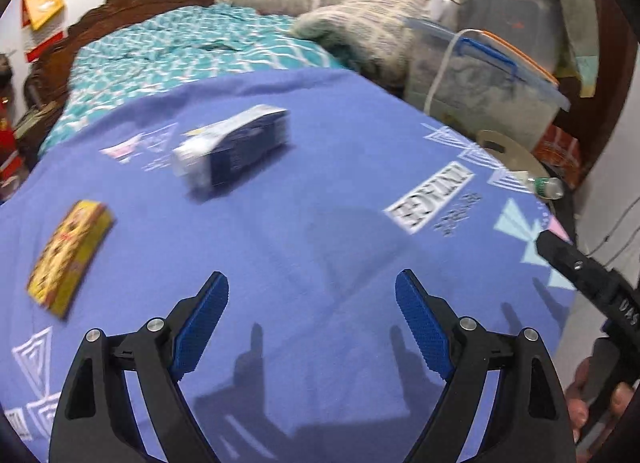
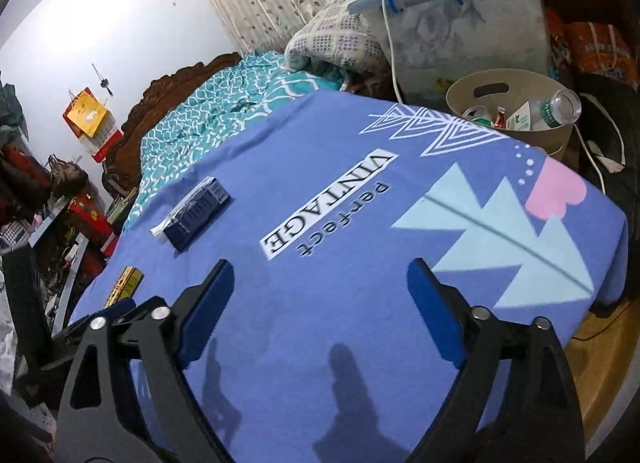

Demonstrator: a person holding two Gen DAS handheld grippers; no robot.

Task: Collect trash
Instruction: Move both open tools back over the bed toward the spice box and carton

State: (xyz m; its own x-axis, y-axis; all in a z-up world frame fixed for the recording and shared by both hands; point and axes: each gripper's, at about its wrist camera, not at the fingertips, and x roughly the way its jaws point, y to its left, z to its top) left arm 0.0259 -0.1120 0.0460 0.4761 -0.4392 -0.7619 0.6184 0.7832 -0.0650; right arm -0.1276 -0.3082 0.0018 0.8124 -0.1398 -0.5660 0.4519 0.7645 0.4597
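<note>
A dark blue and white carton [image 1: 234, 149] lies on the blue printed cloth [image 1: 304, 231], ahead of my left gripper [image 1: 312, 293]. A yellow box [image 1: 70, 257] lies flat to that gripper's left. The left gripper is open, with only cloth between its blue pads. In the right wrist view the same carton [image 2: 196, 213] and yellow box [image 2: 124, 285] lie to the left of my right gripper [image 2: 320, 283], which is open and holds nothing. A beige bin [image 2: 508, 107] beyond the cloth's far right corner holds a clear bottle [image 2: 558, 107] and other trash.
A bed with a teal patterned cover [image 1: 172, 55] runs behind the cloth, with a folded blanket [image 2: 336, 43] and clear storage tubs [image 2: 468, 27] at its end. A white cable [image 2: 390, 43] hangs by the tubs. Cluttered shelves [image 2: 60, 223] stand on the left. The right gripper's body [image 1: 588, 275] shows in the left wrist view.
</note>
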